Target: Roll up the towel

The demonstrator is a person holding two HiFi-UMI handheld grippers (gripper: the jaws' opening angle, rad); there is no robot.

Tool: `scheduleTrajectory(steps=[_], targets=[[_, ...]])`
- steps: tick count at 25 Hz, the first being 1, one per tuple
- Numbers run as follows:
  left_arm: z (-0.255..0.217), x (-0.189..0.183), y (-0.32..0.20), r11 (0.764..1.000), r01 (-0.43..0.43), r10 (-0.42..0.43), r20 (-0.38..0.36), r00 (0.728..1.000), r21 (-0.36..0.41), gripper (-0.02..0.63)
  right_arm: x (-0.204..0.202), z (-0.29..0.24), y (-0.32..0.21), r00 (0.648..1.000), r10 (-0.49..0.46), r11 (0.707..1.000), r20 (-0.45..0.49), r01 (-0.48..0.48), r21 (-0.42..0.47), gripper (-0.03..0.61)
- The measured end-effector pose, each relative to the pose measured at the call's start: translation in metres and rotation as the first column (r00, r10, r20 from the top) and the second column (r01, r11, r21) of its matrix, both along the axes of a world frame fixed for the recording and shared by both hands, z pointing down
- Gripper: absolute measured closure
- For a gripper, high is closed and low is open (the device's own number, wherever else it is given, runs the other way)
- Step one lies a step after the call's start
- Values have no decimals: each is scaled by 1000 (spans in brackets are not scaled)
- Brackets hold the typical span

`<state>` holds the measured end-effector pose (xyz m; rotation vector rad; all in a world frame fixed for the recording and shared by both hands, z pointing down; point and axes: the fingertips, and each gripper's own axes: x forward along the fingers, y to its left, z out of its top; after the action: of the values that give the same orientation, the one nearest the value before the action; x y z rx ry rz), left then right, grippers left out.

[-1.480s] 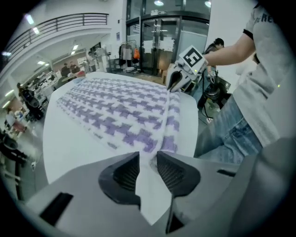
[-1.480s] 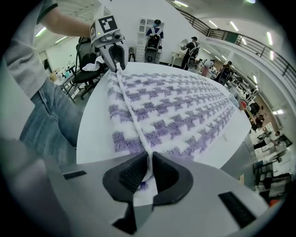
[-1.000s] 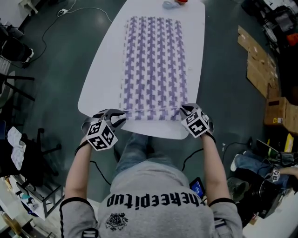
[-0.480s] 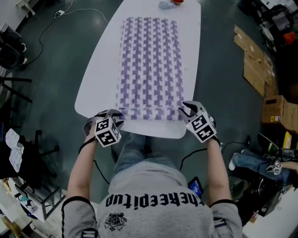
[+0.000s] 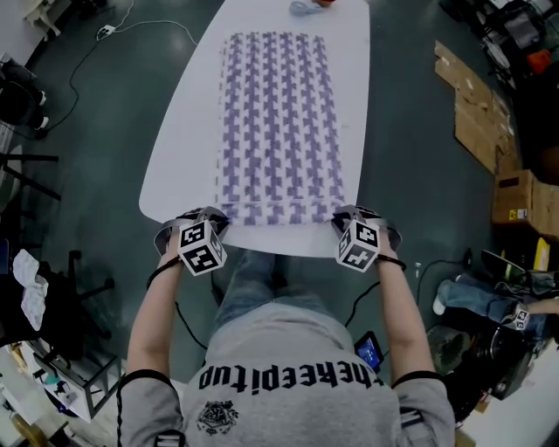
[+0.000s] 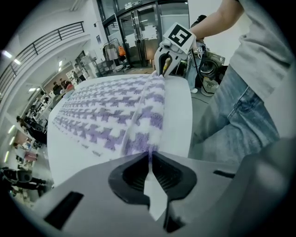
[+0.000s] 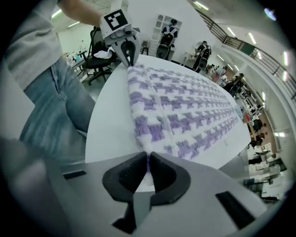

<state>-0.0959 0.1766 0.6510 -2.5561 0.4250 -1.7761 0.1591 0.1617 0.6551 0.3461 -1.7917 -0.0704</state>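
Note:
A purple-and-white patterned towel (image 5: 278, 113) lies flat along the white table (image 5: 179, 157). My left gripper (image 5: 216, 220) is at the towel's near left corner. Its jaws have just been closing, and they are now shut on the corner's edge (image 6: 143, 139). At the near right corner is my right gripper (image 5: 342, 222); its jaws have also just been closing and now pinch the towel's edge (image 7: 147, 146). Each gripper view shows the other gripper at the far end of the near hem: the right gripper (image 6: 163, 69) and the left gripper (image 7: 128, 58).
Small objects (image 5: 306, 7) lie at the table's far end. Cardboard boxes (image 5: 476, 113) stand on the floor to the right, with chairs and a cable (image 5: 131, 22) to the left. The person's legs (image 5: 253, 279) are against the near table edge.
My right gripper swung out, then came back in to the towel's near right corner and rolled. The left gripper sank onto the near left corner. Both now pinch the hem.

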Motion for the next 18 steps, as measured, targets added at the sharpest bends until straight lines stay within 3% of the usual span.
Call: scheduleTrajectory(steps=[5,10,13,18], targets=[[-4,-1,19,997,-39,39,-4,999,-60,589,-3,-9,18,1000,-9,999,16,10,-37,561],[-11,6,54,973,-81,66,-74,995,-215,589,6,-16,53,998,-26,982,58,36,-187,561],[-16,4,63,960,-67,38,-113,993,-270,589,4,-21,61,997,11,965,82,11,-262,560],[-12,5,85,945,-69,22,-148,989,-321,588,4,-22,71,988,90,961,127,-53,-271,560]])
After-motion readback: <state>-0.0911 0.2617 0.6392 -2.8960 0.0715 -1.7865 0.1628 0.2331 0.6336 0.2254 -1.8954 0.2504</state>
